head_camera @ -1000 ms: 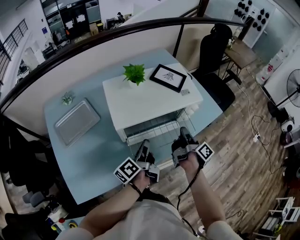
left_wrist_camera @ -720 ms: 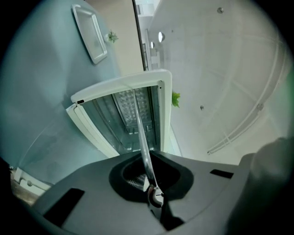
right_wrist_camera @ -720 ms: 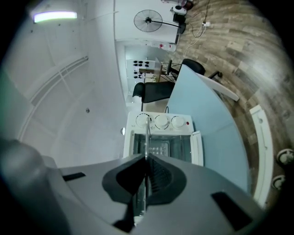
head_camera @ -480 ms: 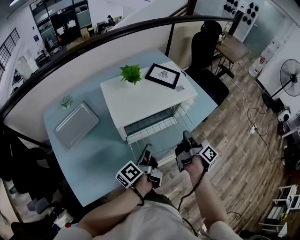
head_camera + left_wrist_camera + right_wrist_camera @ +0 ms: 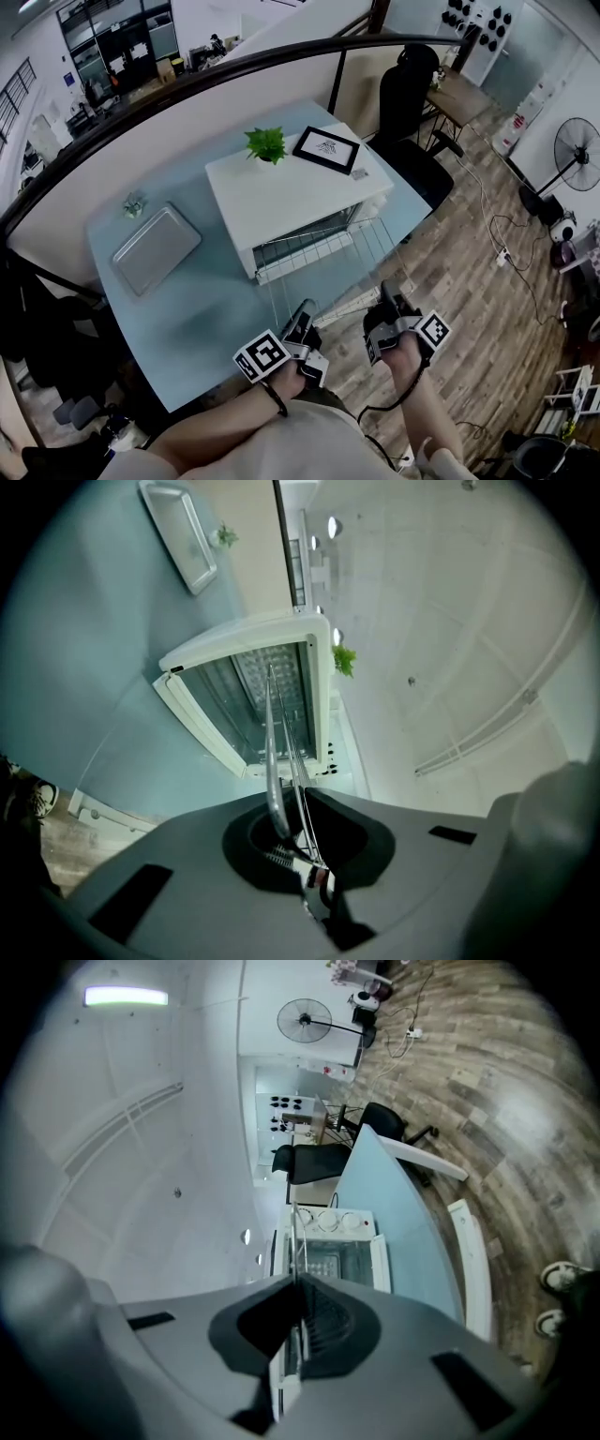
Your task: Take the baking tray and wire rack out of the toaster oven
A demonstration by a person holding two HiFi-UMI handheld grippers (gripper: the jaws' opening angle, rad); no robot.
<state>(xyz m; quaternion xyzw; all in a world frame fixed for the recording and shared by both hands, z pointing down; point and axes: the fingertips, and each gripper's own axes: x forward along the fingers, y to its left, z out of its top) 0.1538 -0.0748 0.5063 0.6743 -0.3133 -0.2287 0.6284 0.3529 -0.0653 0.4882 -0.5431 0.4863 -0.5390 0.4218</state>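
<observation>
Head view: the wire rack has come farther out of the toaster oven; the left gripper and right gripper are clamped on its near edge.

Wire rack, projecting level from the toaster oven, bars the space before its mouth. Bare table offers passage between oven and baking tray, at left.

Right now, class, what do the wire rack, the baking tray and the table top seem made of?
Wire rack: probably steel wire, shiny; thin bright rods you see through.
Baking tray: likely aluminium or steel, matte grey; dull even sheen, raised rim.
Table top: unclear, perhaps laminate or painted board; smooth pale blue surface.
</observation>
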